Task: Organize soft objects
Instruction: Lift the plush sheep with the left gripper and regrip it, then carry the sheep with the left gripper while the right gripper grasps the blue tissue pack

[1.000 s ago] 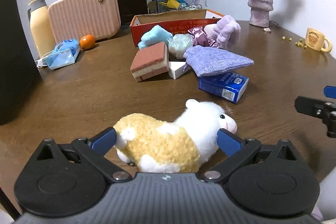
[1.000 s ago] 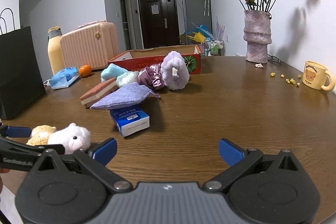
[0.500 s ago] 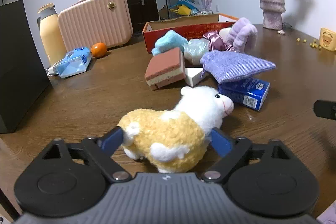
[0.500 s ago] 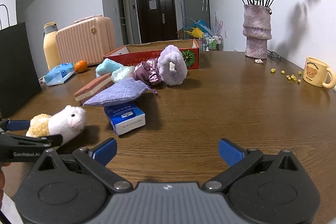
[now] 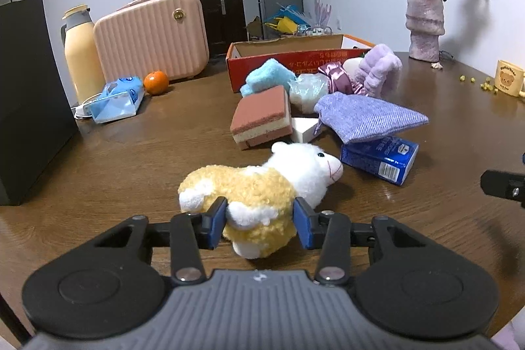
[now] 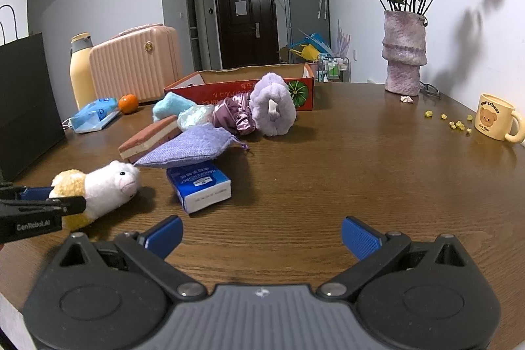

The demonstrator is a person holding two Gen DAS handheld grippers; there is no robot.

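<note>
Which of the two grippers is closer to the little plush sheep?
Left. The left gripper is closing around the plush sheep; the right gripper sits open beside it, apart.

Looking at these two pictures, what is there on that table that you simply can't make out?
- Inside of the red cardboard box: both views look low, so its front wall hides any contents.
- White block, left view: the sponge and purple pouch cover most of it.
- Left tool: its jaws are closing on the plush sheep, whose underside is out of sight.
- Small yellow bits by the mug: too small to identify.
</note>
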